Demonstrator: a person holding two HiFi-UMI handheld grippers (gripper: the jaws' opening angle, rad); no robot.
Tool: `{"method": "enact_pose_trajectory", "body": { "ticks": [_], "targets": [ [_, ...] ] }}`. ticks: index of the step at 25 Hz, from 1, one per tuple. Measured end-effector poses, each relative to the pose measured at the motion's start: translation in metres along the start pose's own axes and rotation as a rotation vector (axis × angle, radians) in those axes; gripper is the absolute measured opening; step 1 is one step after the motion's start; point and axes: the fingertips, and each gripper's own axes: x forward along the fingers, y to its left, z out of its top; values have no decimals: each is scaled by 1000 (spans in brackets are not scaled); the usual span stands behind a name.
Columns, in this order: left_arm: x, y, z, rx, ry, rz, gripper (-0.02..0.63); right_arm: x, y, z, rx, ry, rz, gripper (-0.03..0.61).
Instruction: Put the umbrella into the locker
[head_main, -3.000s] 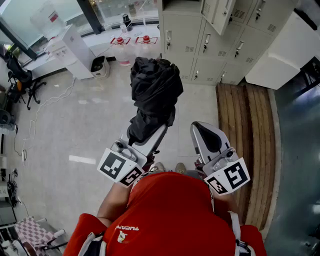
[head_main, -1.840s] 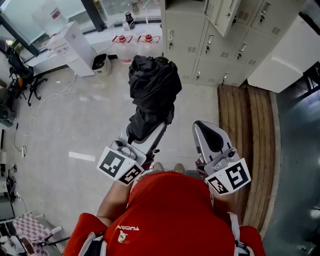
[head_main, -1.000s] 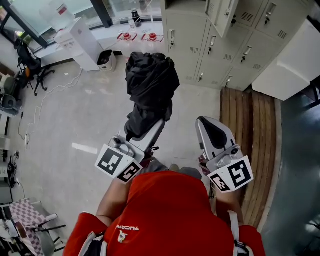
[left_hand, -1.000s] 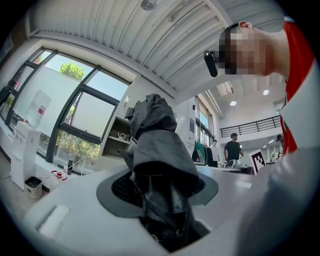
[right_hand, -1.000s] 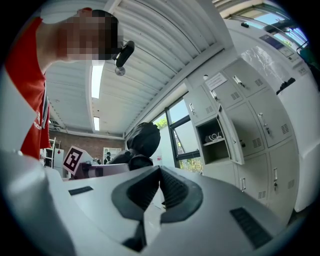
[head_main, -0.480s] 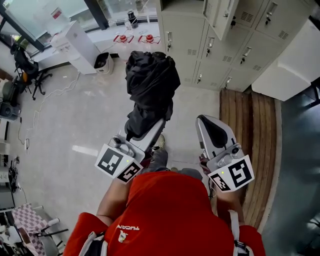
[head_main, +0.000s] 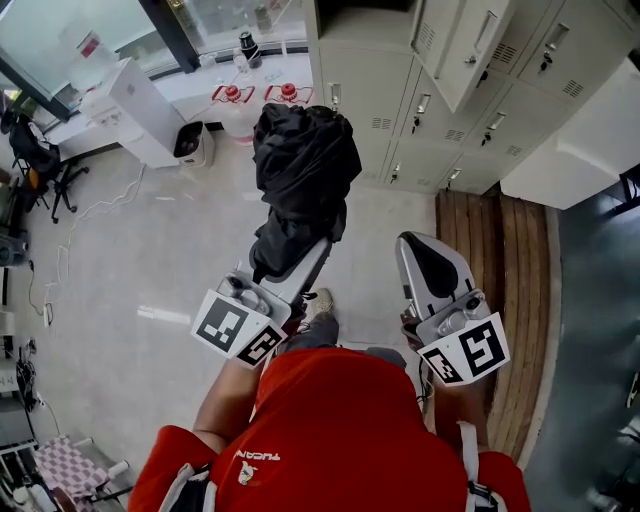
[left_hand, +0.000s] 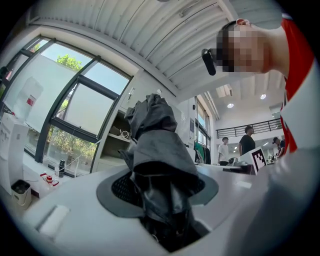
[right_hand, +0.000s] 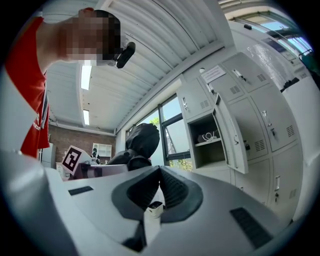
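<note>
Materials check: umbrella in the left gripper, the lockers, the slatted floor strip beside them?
Umbrella: matte black fabric, crumpled folds; probably nylon or polyester. Lockers: pale grey painted sheet metal, judging by louvred vents and metal handles. Slatted strip: brown wood planks, visible grain, low sheen.

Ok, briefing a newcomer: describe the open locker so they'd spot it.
Find the bank of pale grey metal lockers beside the window. The open locker is in its window-side column. Alone among shut neighbours, its door hangs outward, baring a coiled white cable on a shelf.
</note>
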Motion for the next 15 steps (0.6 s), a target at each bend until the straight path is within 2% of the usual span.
{"method": "enact_pose_trajectory", "body": {
  "ticks": [15],
  "targets": [
    [77, 135, 15, 2, 30, -94, 212, 138, -51, -10, -12, 20, -101, 3]
  ]
}}
